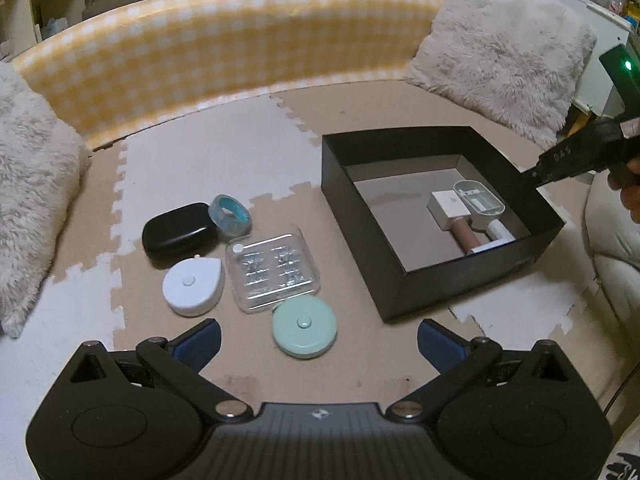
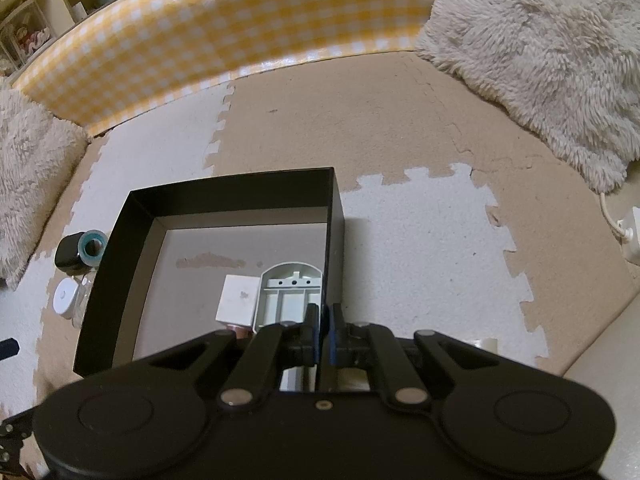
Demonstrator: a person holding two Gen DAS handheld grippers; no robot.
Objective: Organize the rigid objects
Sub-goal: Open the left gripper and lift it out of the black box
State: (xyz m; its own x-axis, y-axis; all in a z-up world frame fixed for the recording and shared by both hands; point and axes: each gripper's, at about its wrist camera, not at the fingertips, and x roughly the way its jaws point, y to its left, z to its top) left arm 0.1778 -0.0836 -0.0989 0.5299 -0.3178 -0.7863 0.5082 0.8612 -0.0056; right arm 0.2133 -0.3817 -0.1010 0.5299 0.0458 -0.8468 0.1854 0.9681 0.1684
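Note:
My left gripper (image 1: 318, 330) hangs open just above a mint round tape measure (image 1: 304, 332) on the foam mat. Beyond it lie a clear plastic case (image 1: 272, 276), a white teardrop tape measure (image 1: 192, 286), a black case (image 1: 180, 232) and a blue tape roll (image 1: 230, 214). To the right stands a black box (image 1: 400, 240) holding a white cube (image 1: 446, 208), a grey oval tray (image 1: 478, 198) and a pinkish cylinder (image 1: 464, 236). My right gripper (image 2: 324, 316) is shut on the right wall of the black box (image 2: 240, 188), right beside the grey oval tray (image 2: 288, 292).
A yellow checked bumper (image 1: 224, 40) runs along the back. Fluffy cushions sit at the far right (image 1: 500, 52) and at the left (image 1: 28, 184). A white plug and cable (image 2: 628, 236) lie at the mat's right edge. A sofa edge (image 1: 612, 240) borders the right.

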